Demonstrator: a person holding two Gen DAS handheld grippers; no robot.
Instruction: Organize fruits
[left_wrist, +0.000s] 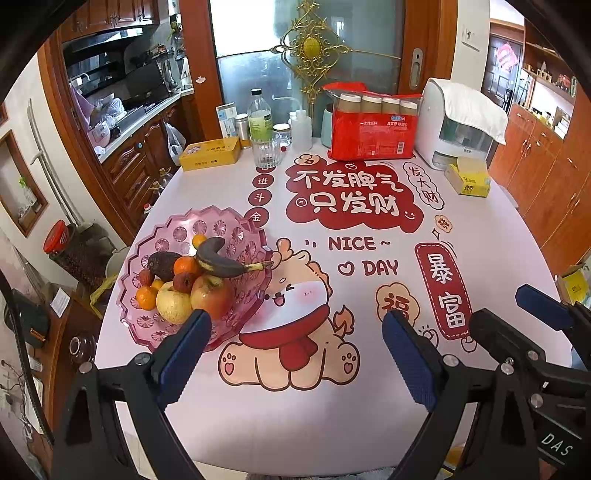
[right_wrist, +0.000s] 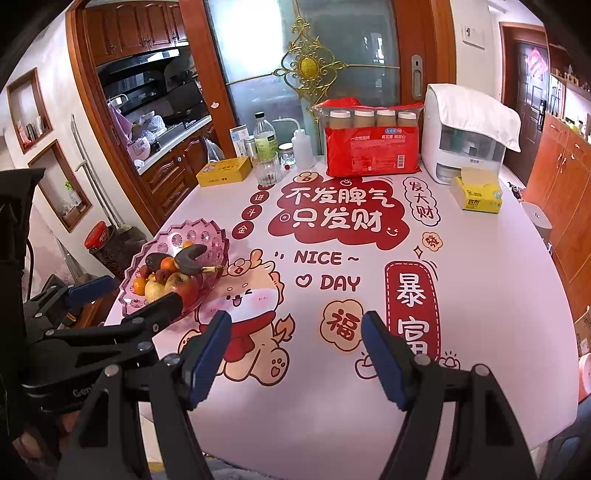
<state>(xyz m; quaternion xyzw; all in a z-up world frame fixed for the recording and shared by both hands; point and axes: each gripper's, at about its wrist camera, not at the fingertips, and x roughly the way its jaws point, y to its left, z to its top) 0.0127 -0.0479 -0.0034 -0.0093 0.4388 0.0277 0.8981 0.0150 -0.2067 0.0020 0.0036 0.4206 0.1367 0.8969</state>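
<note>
Fruit piled in pink bowl (left_wrist: 236, 225) at bench's left edge. Blackened banana (left_wrist: 218, 260) on top: soft, bruises easily, take mid-body. Apples below bowl's centre: firm, smooth. Left gripper (left_wrist: 295, 332), right gripper (right_wrist: 295, 332) both spread, empty, near bowl.

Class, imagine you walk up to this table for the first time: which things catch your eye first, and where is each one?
First comes the pink fruit bowl at the table's left edge, heaped with a blackened banana, apples and oranges. Next, the tablecloth with its big red lettering and cartoon animal fills the middle. At the far edge stands a red pack of paper cups, beside a white appliance under a towel.
</note>
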